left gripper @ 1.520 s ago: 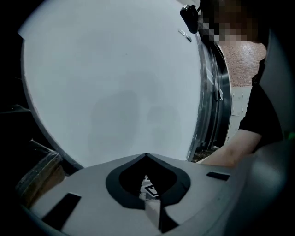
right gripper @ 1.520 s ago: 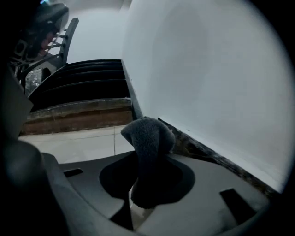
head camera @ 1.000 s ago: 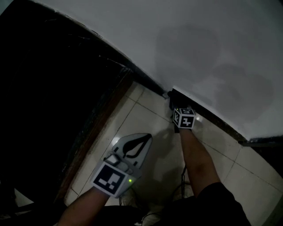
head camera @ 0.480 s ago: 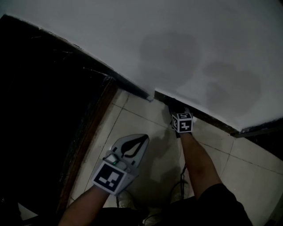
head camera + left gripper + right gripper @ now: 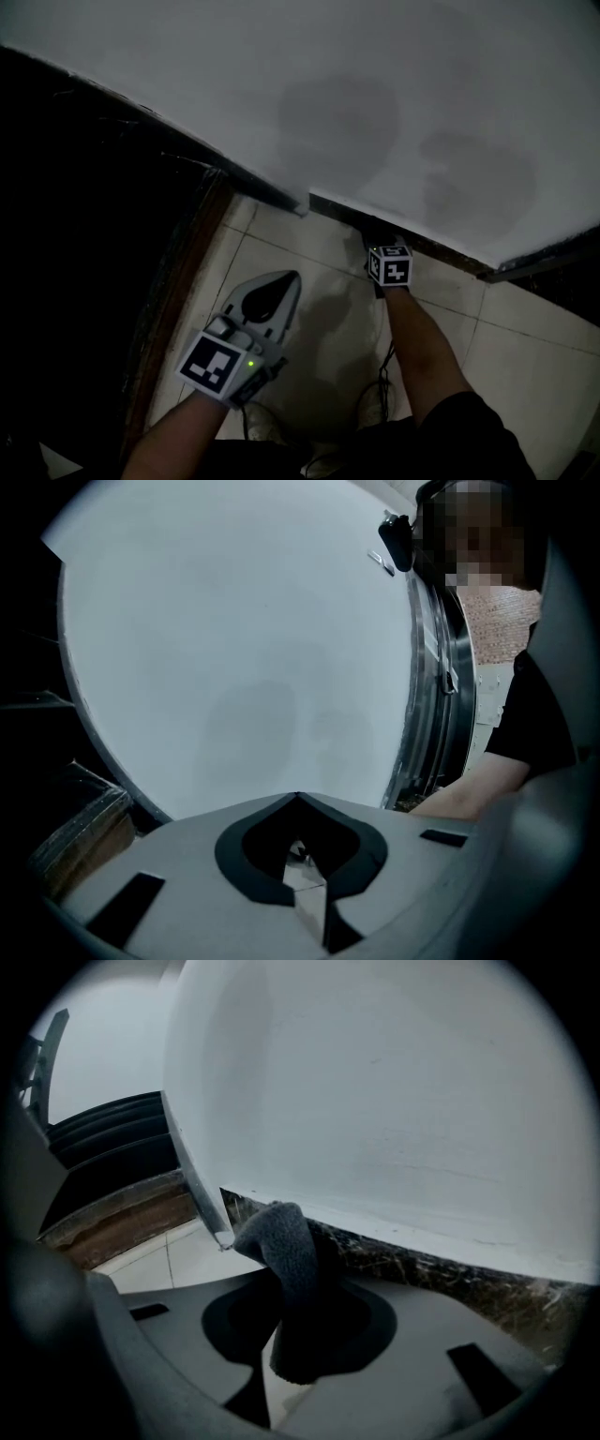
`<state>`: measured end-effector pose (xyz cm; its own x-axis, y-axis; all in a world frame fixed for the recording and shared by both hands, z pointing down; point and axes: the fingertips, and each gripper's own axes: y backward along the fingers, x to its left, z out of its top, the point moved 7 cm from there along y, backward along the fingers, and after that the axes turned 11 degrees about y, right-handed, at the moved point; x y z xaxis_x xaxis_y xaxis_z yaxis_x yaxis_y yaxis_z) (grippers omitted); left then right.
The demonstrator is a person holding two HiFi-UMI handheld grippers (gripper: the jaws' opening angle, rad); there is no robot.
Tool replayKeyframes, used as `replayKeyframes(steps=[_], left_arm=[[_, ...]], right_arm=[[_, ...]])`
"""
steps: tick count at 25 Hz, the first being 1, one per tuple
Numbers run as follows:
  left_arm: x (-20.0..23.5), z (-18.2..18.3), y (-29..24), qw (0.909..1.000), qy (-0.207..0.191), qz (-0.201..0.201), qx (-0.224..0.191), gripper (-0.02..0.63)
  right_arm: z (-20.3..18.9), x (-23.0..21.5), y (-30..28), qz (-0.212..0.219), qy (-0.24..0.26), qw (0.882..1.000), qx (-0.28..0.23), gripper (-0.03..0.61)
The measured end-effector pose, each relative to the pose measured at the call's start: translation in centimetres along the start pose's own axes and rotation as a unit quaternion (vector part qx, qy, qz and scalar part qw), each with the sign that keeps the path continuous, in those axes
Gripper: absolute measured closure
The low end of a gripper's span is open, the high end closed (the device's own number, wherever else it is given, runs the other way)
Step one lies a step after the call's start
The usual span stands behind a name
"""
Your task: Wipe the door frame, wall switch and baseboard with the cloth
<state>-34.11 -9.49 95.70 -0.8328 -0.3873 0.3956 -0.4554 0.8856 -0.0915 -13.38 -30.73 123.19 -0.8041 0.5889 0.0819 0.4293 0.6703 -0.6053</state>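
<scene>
- Gripping the grey cloth [image 5: 286, 1251], the right claw [image 5: 380, 236] holds it at the dark baseboard [image 5: 441, 1269], centre frame, under the white wall [image 5: 281, 75].
- The left claw [image 5: 287, 278] is clenched on nothing, lower left, over the tiled floor [image 5: 328, 251].

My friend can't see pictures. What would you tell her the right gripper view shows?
The grey right gripper is shut on a fuzzy grey cloth, whose folded end pokes out toward the dark speckled baseboard under a plain white wall. Pale floor tiles and a brown wooden door frame lie to the left.
</scene>
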Motion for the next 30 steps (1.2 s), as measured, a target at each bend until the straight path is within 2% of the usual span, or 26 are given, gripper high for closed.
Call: replayKeyframes(steps=[10, 16, 22, 30], left_arm=[[-2.6, -0.8, -1.9, 0.9985, -0.03, -0.041, 0.021, 0.623], [-3.6, -0.9, -3.4, 0.9985, -0.012, -0.051, 0.015, 0.623], [-4.9, -1.6, -5.1, 0.9973, -0.019, -0.065, 0.026, 0.623], [-7.8, -3.0, -8.0, 0.9929, -0.026, -0.105, 0.049, 0.623]], right_arm=[[-1.7, -2.7, 2.0, -0.019, 0.002, 1.0, 0.015, 0.489], [-3.3, -5.0, 3.9, -0.037, -0.003, 0.999, 0.023, 0.489], [-4.8, -7.2, 5.8, -0.051, -0.01, 0.998, 0.032, 0.489], [-7.1, -10.4, 8.4, -0.074, -0.025, 0.996, 0.04, 0.489]])
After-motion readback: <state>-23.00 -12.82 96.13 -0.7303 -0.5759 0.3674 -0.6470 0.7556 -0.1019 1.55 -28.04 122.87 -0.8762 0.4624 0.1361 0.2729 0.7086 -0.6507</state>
